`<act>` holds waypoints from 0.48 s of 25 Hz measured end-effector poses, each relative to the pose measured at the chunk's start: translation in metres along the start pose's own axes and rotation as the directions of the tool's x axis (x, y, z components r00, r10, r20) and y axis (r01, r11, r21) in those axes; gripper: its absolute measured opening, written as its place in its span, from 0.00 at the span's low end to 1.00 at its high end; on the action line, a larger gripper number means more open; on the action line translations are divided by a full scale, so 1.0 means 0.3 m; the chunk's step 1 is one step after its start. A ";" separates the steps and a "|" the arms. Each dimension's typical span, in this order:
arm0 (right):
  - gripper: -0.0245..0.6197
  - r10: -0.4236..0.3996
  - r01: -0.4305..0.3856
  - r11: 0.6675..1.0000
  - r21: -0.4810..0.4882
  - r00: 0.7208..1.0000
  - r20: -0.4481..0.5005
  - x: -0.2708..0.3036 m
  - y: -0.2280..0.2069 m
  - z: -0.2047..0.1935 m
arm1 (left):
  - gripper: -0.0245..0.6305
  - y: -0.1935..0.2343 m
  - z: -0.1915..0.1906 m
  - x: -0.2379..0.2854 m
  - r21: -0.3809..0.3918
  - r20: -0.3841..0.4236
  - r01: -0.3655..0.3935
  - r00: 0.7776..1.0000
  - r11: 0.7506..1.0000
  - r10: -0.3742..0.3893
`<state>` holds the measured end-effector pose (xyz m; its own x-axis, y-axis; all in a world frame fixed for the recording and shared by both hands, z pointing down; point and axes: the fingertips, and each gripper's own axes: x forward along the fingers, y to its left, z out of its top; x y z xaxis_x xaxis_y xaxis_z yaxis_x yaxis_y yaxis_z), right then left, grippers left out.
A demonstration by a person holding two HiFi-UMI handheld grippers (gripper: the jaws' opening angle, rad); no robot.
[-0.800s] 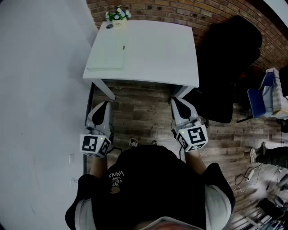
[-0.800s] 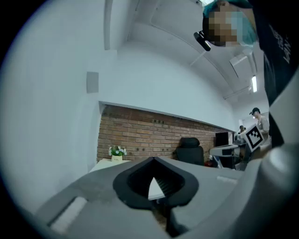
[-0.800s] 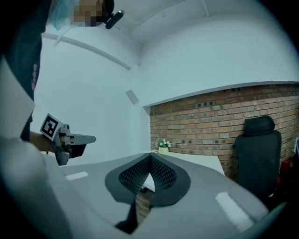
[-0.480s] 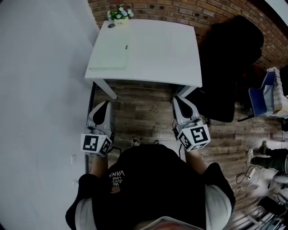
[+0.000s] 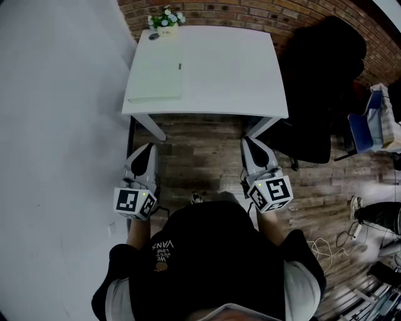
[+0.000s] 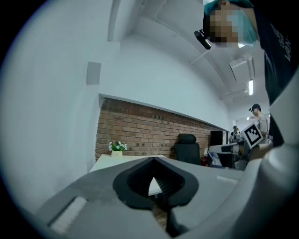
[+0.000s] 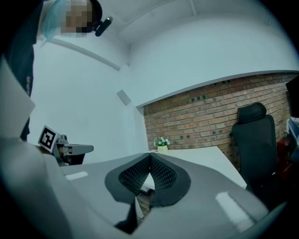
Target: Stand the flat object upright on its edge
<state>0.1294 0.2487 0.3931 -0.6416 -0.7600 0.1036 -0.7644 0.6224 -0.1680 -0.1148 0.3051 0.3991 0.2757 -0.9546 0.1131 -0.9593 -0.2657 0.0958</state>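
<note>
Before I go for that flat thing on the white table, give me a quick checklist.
1. Pale flat rectangular board lies flat on the white table, left side: ok.
2. Left tool empty, jaws together: ok.
3. Right tool empty, jaws together: ok.
4. Tools at the board: not ok; both hang over the wooden floor, short of the table.
5. Bare tabletop beside the board for standing it: ok; small potted white flowers sit at the far corner.
6. Board's edge wide enough to balance: cannot tell.

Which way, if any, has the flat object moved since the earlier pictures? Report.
No. The flat object still lies flat along the table's left edge, by its near left corner, as before.
</note>
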 end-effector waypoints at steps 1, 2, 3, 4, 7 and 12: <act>0.04 -0.005 0.005 1.000 0.005 1.000 -0.002 0.003 0.008 -0.009 | 0.04 0.008 -0.004 -0.003 0.001 -0.006 0.008 1.000 1.000 -0.008; 0.04 -0.009 0.009 1.000 0.008 1.000 -0.002 0.006 0.017 -0.016 | 0.04 0.015 -0.007 -0.005 0.002 -0.010 0.016 1.000 1.000 -0.016; 0.04 -0.011 0.011 1.000 0.012 1.000 -0.001 0.010 0.026 -0.022 | 0.04 0.024 -0.009 -0.007 0.003 -0.012 0.021 1.000 1.000 -0.021; 0.04 -0.012 0.012 1.000 0.015 1.000 -0.001 0.015 0.035 -0.026 | 0.04 0.035 -0.011 -0.008 0.003 -0.012 0.021 1.000 1.000 -0.021; 0.04 -0.004 0.004 1.000 0.022 1.000 -0.015 0.036 0.057 -0.036 | 0.04 0.068 -0.012 -0.011 -0.003 -0.006 0.011 1.000 1.000 -0.011; 0.04 0.025 -0.024 1.000 0.020 0.999 -0.029 0.112 0.061 -0.035 | 0.04 0.129 -0.022 -0.001 -0.034 -0.004 -0.027 1.000 0.999 0.027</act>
<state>0.0932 0.2364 0.4037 -0.6620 -0.7386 0.1276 -0.7472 0.6369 -0.1899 -0.1517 0.2961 0.4093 0.2499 -0.9608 0.1200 -0.9638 -0.2349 0.1259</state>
